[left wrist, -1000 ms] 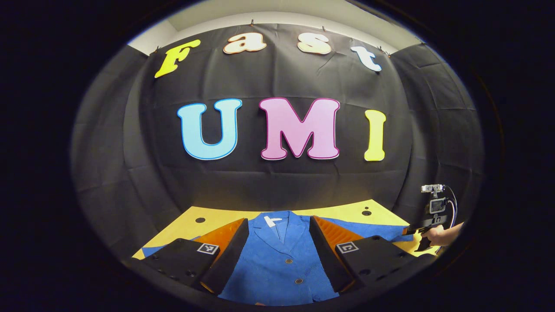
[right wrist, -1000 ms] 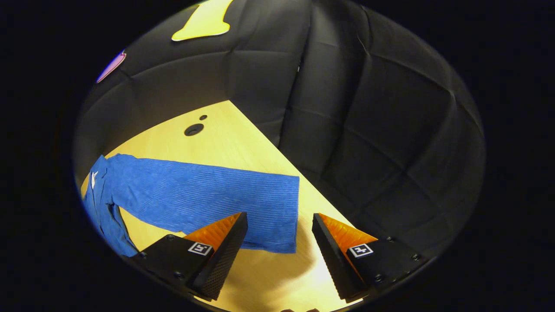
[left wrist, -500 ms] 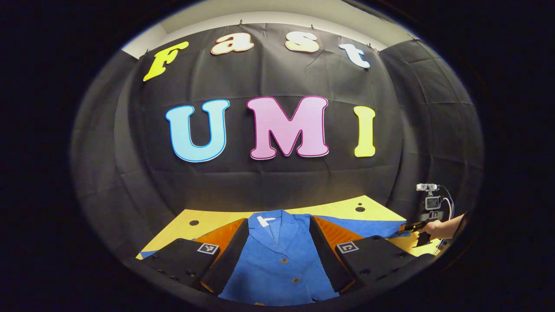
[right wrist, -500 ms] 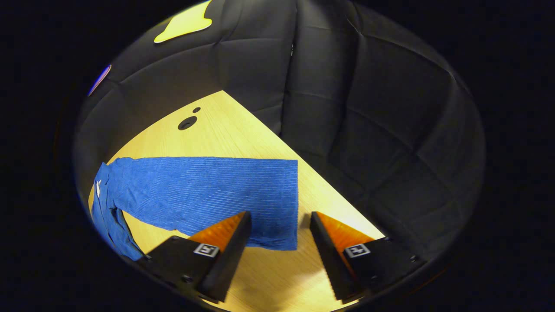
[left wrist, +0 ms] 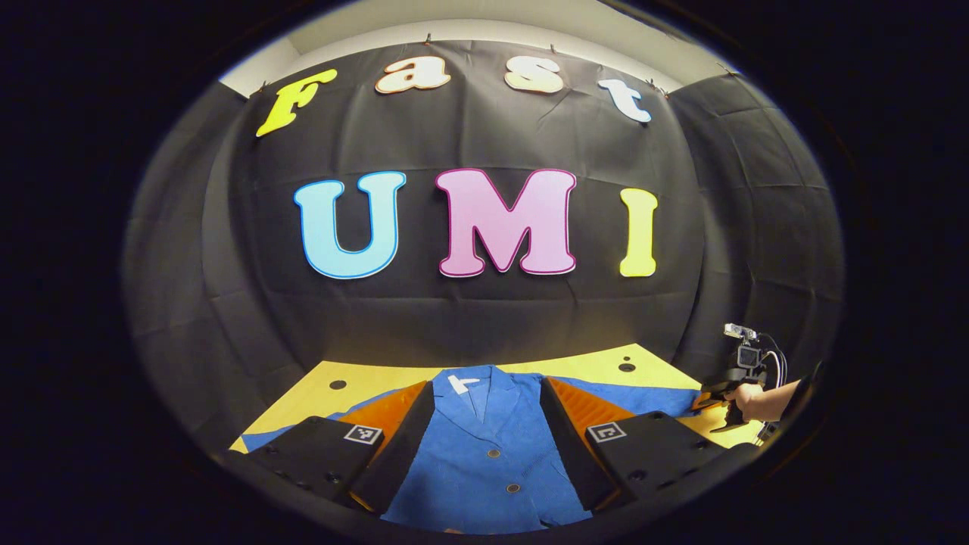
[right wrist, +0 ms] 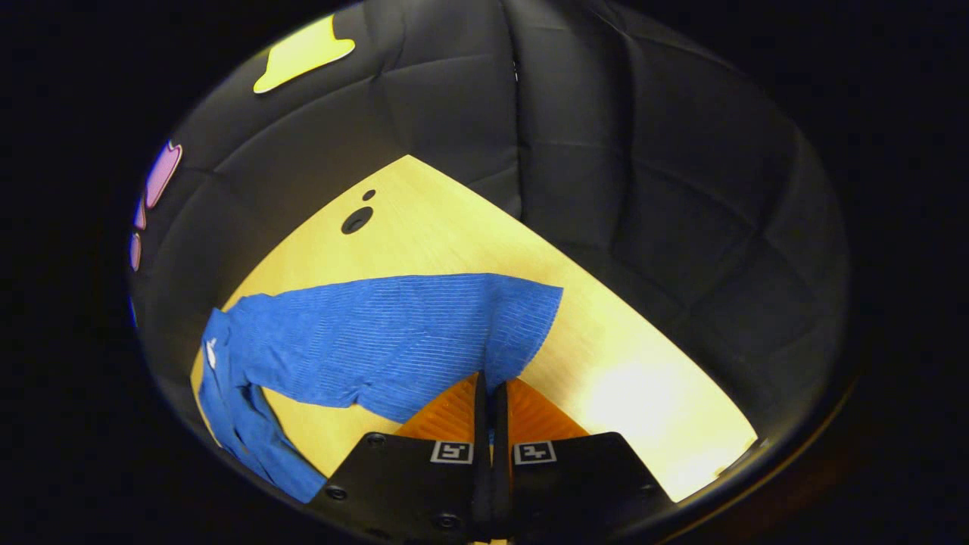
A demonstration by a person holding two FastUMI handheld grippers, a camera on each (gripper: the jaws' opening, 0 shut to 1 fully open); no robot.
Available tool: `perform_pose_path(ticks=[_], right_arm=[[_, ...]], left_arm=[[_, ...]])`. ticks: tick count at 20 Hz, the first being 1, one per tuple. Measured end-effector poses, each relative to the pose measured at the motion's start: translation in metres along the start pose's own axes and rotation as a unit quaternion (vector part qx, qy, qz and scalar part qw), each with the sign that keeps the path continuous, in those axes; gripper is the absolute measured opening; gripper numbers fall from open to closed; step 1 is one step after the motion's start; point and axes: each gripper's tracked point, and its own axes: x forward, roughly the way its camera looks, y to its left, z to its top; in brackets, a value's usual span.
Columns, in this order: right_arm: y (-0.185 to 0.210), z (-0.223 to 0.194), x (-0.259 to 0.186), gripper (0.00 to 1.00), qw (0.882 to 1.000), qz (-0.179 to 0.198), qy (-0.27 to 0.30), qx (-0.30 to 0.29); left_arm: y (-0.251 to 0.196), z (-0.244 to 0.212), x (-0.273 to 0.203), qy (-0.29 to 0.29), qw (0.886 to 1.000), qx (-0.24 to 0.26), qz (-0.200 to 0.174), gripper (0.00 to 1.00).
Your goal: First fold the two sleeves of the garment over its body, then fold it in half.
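Since half a second ago the right gripper point(right wrist: 490, 393) has gone from wide apart to clamped on the cuff edge of the right sleeve point(right wrist: 394, 333), so both fingers now pinch the blue fabric between them. That sleeve also sits differently than before: its end curves up a bit near the fingers instead of lying as a straight band.

Using the jacket point(left wrist: 484, 454) as the reference: it lies flat on the yellow table point(left wrist: 590, 363), collar toward the booth wall, buttons up, with a small white tag point(left wrist: 462, 383) at the neck. From the left gripper view, the left gripper point(left wrist: 486, 439) hovers over the jacket's front with its fingers spread wide, one on each side of the button line, gripping nothing. It has barely shifted. Off the jacket's right side, at the far end of the outstretched sleeve, a hand point(left wrist: 746, 397) holds the other gripper down at the cuff.

In the right gripper view the sleeve runs from the fingers back to the jacket body, and two dark holes point(right wrist: 357, 219) in the table sit beyond the sleeve, toward the wall.
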Motion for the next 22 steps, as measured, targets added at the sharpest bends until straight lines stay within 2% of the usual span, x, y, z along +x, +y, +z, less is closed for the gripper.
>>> perform_pose_path(ticks=[3, 5, 9, 13, 18, 22], right_arm=[[0.016, 0.027, -0.025, 0.04, 0.998, 0.007, -0.042, -0.036], [0.046, 0.048, -0.047, 0.04, 0.996, 0.028, -0.070, -0.055], [0.126, 0.067, -0.086, 0.04, 0.986, 0.093, -0.102, -0.094], [0.222, 0.069, -0.109, 0.05, 0.970, 0.155, -0.115, -0.149], [0.341, 0.037, -0.134, 0.05, 0.945, 0.236, -0.104, -0.199], [0.429, -0.033, -0.145, 0.05, 0.923, 0.290, -0.062, -0.245]], left_arm=[[0.008, -0.001, -0.003, -0.002, 1.000, -0.007, 0.007, 0.81], [0.012, -0.005, -0.006, -0.001, 1.000, -0.019, 0.011, 0.81], [0.028, -0.012, -0.017, 0.001, 0.999, -0.034, 0.026, 0.81], [0.056, -0.017, -0.033, 0.001, 0.998, -0.018, 0.055, 0.81], [0.096, -0.022, -0.056, 0.005, 0.994, -0.026, 0.105, 0.81], [0.127, -0.025, -0.077, 0.010, 0.989, -0.028, 0.146, 0.81]])
